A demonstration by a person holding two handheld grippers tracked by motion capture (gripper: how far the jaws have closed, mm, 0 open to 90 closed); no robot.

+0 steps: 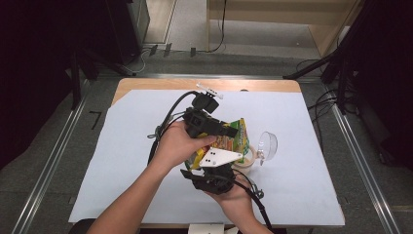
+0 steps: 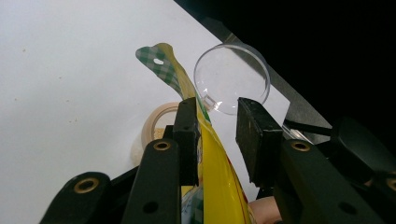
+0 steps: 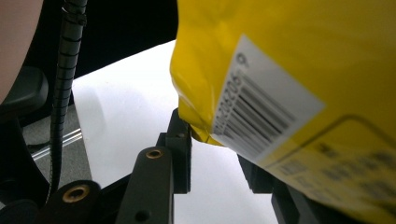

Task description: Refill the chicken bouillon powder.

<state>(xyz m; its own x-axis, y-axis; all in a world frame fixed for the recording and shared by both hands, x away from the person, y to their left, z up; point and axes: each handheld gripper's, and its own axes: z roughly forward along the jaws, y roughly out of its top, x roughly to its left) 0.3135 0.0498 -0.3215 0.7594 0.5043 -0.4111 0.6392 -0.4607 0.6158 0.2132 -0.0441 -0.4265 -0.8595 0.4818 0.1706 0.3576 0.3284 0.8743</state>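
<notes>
Gripping yellow snack bag (image 1: pixel 233 140) over cup (image 1: pixel 245 165) | left gripper (image 2: pixel 215 135) jaws spread, bag against one; right gripper (image 3: pixel 212 154) pinching bag corner | clear lid (image 2: pixel 232 78) beside

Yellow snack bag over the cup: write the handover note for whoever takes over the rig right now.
Left gripper: one pad lies against the yellow snack bag, the other stands clear, so no firm pinch is evident.
Right gripper: the bag's lower corner sits between its jaws; contact cannot be told.
The bag is held tilted above the cream cup; the clear lid lies on the white sheet beside the cup.
Done: lid is off, bag is in position over the cup.
Left: probably pouring the bag into the cup, then closing the lid. Whether the bag is already open cannot be told.
</notes>
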